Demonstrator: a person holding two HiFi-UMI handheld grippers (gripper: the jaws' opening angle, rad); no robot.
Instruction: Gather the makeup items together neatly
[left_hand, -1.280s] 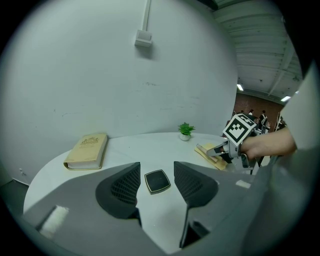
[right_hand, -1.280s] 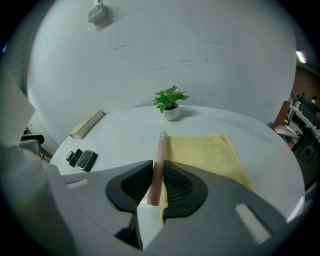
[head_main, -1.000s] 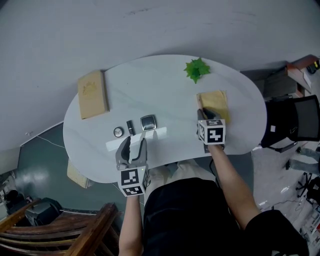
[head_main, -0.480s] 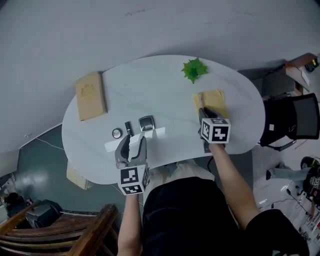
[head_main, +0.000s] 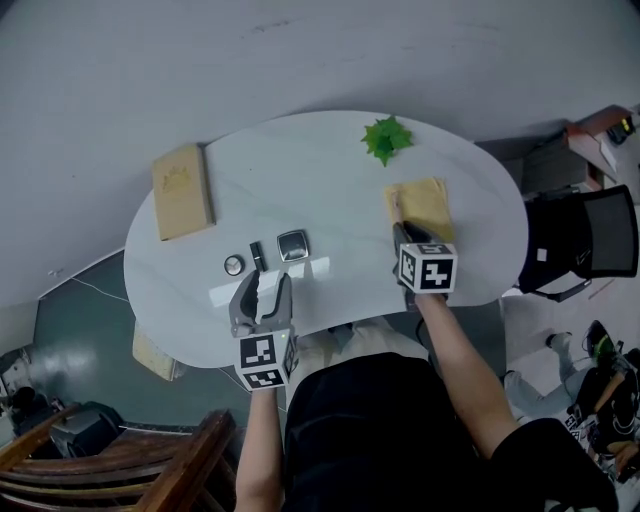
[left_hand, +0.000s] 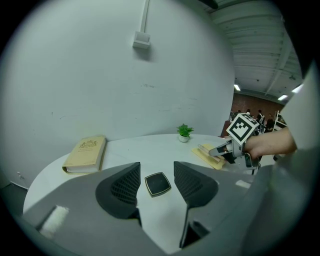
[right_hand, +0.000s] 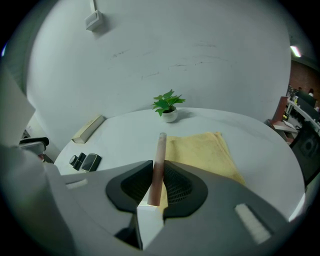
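We identify one support surface: a white table (head_main: 320, 175) with a rounded outline. Six items rest directly on it.

- Far left: a tan book (head_main: 183, 190), lying flat.
- Far edge: a small green potted plant (head_main: 386, 138), upright.
- Right side: a folded yellow cloth (head_main: 422, 208), lying flat between the plant and the near edge.
- Near left: a row of three makeup items, from left to right a round pot (head_main: 234, 265), a small dark case (head_main: 258, 256) and a square compact (head_main: 293, 245).

We find the three close together; whether they touch cannot be told. They lie well apart from the book, plant and cloth.
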